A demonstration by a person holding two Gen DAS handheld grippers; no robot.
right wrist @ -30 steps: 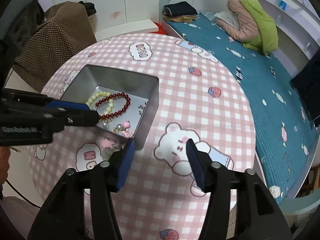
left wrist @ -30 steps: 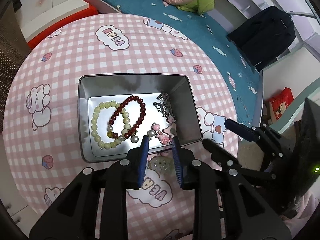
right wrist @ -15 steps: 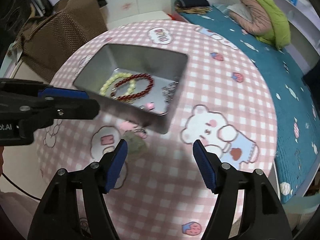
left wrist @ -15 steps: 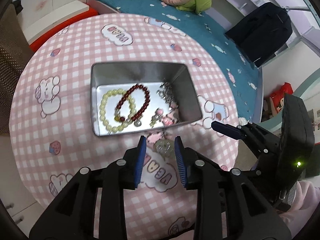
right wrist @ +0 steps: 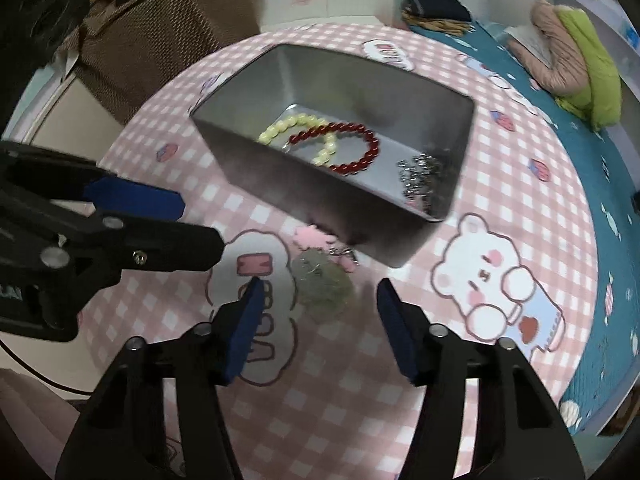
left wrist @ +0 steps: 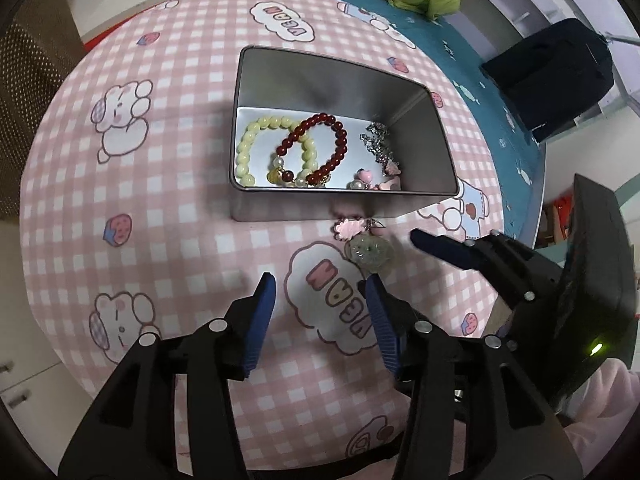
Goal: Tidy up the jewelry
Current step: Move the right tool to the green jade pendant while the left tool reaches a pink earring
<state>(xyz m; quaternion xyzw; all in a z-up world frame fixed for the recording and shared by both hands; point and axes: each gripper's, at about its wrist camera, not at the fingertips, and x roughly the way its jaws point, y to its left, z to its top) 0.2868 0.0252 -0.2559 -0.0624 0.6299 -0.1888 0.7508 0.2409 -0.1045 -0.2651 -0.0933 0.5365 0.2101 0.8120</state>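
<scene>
A silver tin [left wrist: 280, 210] on the pink checked tablecloth holds a yellow bead bracelet [left wrist: 244, 148], a red bead bracelet [left wrist: 340, 136], a silver chain [left wrist: 376, 144] and pink charms [left wrist: 366, 176]. A round green pendant [right wrist: 324, 284] with a pink charm [right wrist: 312, 238] lies on the cloth against the tin's near wall. My right gripper [right wrist: 320, 294] hovers over it, jaws closing, the pendant just ahead of the pads and untouched. My left gripper [left wrist: 320, 300] stands left of the pendant [left wrist: 370, 254], jaws opening, with nothing between them.
The round table's edge [left wrist: 60, 352] curves close behind both grippers. A brown dotted chair back [right wrist: 160, 40] stands at the left, and a bed with teal bedding [right wrist: 600, 200] at the right. The left gripper's fingers [right wrist: 132, 196] cross the right wrist view at the left.
The left gripper backed away from the tin and its jaws widened, leaving the green pendant on the cloth. The right gripper came down over the pendant and its jaws narrowed.
</scene>
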